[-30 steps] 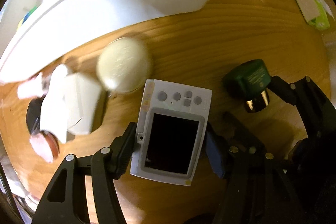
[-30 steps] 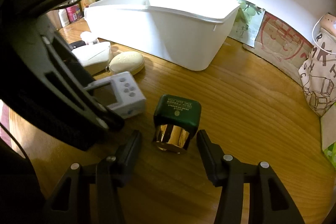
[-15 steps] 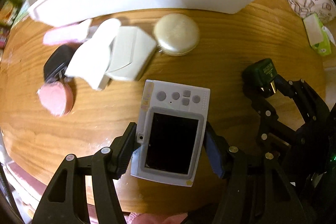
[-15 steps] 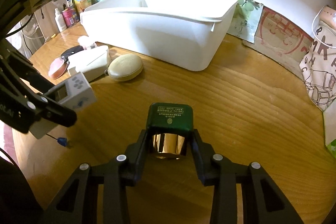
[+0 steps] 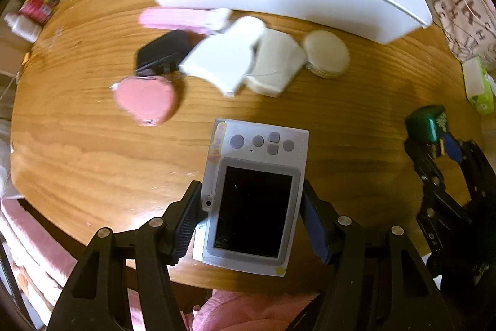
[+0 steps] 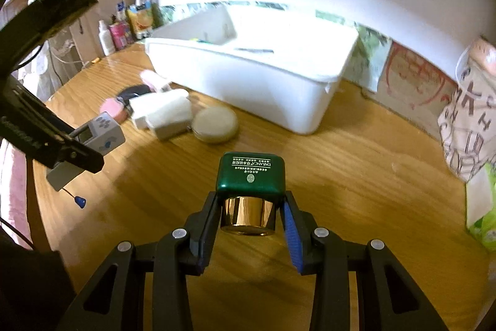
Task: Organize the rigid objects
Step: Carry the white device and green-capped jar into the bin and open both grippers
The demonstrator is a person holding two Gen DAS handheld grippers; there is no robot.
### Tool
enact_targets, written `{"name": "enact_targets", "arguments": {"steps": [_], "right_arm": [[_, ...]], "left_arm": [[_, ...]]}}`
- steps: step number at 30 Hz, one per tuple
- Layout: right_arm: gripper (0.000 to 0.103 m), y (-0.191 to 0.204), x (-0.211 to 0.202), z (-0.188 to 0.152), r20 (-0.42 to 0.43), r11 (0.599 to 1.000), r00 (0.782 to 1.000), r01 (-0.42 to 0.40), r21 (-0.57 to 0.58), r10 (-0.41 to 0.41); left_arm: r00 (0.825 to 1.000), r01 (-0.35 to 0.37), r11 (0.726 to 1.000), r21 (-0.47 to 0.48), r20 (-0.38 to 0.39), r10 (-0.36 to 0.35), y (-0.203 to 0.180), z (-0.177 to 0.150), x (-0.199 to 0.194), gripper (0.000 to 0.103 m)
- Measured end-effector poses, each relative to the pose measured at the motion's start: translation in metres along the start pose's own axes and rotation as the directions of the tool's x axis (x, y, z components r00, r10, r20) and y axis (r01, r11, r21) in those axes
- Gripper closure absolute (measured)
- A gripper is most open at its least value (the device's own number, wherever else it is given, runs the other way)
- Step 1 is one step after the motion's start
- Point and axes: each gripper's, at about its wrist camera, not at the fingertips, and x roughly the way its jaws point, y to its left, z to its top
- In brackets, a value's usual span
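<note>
Spanning the upper middle of both views, the white bin (image 6: 248,82) sits on the wooden table (image 6: 356,176), probably the place meant for the loose items, with a beige round case (image 6: 214,124) and white boxes (image 6: 161,114) lying just beside its front wall. Lower centre in the left wrist view, the left gripper (image 5: 252,214) pinches the grey handheld device (image 5: 254,194) by its long sides, clear of the tabletop for carrying. Low in the right wrist view, the right gripper (image 6: 248,214) is pressed onto the green-capped gold jar (image 6: 250,191), lid end toward the bin.
</note>
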Motion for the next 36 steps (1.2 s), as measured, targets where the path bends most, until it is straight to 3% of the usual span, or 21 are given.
{"name": "enact_targets", "arguments": {"steps": [10, 12, 22, 26, 36], "right_arm": [[0.063, 0.026, -0.033, 0.036, 0.089, 0.997, 0.996, -0.027, -0.07, 0.033], [0.064, 0.028, -0.037, 0.044, 0.1, 0.997, 0.994, -0.026, -0.076, 0.034], [0.064, 0.029, -0.043, 0.086, 0.151, 0.998, 0.989, 0.006, -0.064, 0.004], [0.063, 0.024, -0.038, 0.104, 0.165, 0.999, 0.986, 0.025, -0.043, -0.017], [0.063, 0.018, -0.02, 0.134, 0.202, 0.995, 0.975, 0.089, 0.034, -0.094]], "left_arm": [[0.996, -0.043, 0.998, -0.038, 0.072, 0.045, 0.03, 0.016, -0.044, 0.038], [0.994, -0.046, 0.998, -0.044, 0.092, 0.05, 0.019, 0.005, -0.047, 0.038], [0.975, -0.044, 0.998, -0.045, 0.214, 0.053, 0.041, 0.053, -0.088, 0.039], [0.954, 0.004, 1.0, -0.022, 0.298, 0.003, 0.047, 0.073, -0.103, 0.039], [0.875, 0.116, 0.99, 0.078, 0.464, -0.139, 0.051, 0.11, -0.116, 0.039]]}}
